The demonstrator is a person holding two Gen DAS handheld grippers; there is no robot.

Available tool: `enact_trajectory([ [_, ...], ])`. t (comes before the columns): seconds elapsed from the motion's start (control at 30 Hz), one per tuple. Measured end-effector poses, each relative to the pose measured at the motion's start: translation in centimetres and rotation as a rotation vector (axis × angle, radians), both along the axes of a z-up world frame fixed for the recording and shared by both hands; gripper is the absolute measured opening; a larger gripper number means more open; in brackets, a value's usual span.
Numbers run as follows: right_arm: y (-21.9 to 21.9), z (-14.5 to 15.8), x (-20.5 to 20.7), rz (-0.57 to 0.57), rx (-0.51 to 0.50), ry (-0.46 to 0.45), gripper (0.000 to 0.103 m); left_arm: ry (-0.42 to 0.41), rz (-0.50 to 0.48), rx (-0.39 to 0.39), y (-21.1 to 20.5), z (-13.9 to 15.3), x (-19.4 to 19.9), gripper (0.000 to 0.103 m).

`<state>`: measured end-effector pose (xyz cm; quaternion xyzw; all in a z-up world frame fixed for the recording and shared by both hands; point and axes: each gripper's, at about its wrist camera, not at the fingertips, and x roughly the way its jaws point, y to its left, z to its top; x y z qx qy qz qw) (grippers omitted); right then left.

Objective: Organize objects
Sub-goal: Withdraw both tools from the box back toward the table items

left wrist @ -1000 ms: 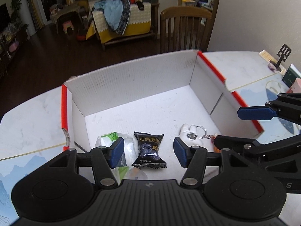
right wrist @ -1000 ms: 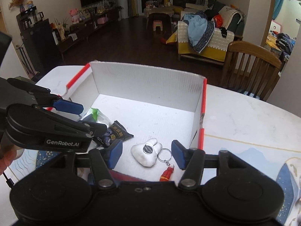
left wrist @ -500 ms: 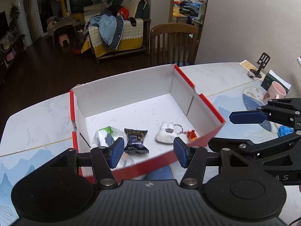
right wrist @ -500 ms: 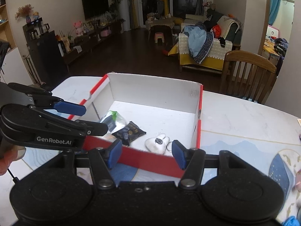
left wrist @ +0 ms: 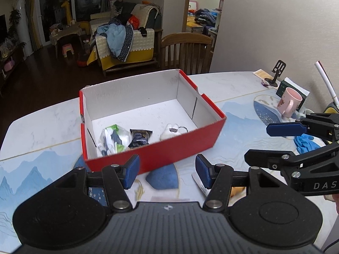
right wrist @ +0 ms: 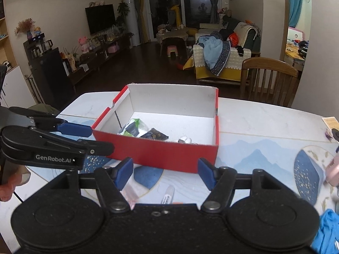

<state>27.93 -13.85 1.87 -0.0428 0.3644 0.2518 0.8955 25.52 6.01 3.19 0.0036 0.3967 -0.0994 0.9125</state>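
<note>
Left wrist view shows us the marble table [left wrist: 233,89], then the red box [left wrist: 169,148] holding snack packets, then our left gripper [left wrist: 167,170] and right gripper [right wrist: 166,172] opening empty; we should next reach squarely over the marker [right wrist: 167,196].

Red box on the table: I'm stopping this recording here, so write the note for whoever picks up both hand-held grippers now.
Left hand-held gripper: jaws opening, nothing between them, on the near side of the red box.
Right hand-held gripper: jaws opening, nothing between them, also on the near side of the box.
In the box: green-and-white packet, dark snack pack, white keychain toy.
Left on the table: a pen-like item and a white tag near the grippers, blue cloth, pink mug.
Done: three items boxed. Left: probably the loose small items; which ones belong is unclear.
</note>
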Motion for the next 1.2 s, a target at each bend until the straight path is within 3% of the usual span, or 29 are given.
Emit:
enact_trajectory([
  [0.07, -0.3, -0.1, -0.7, -0.009, 0.005, -0.002, 0.071, -0.017, 0.002, -0.004, 0.0, 0.0, -1.1, 0.068],
  [0.13, -0.7, -0.2, -1.5, -0.022, 0.004, -0.007, 0.072, -0.029, 0.001, -0.008, 0.0, -0.1, -2.1, 0.068],
  [0.37, -1.4, -2.2, -4.0, -0.059, -0.008, 0.008, 0.090, -0.035, -0.005, 0.003, -0.2, -1.1, -4.4, 0.076],
  [0.57, -2.4, -4.7, -5.4, -0.111, -0.032, 0.033, 0.102, 0.003, -0.002, -0.008, -0.1, -2.8, -5.2, 0.081],
  [0.93, -4.1, -10.5, -7.2, -0.247, -0.086, 0.140, 0.102, 0.087, 0.017, -0.014, 0.0, -7.0, -5.9, 0.086],
  [1.13, -4.5, -12.6, -7.6, -0.283, -0.116, 0.172, 0.102, 0.151, 0.066, -0.023, 0.7, -9.6, -5.4, 0.102],
  [1.2, -4.6, -13.2, -7.7, -0.295, -0.119, 0.187, 0.102, 0.155, 0.079, -0.005, 0.8, -10.3, -5.2, 0.102],
])
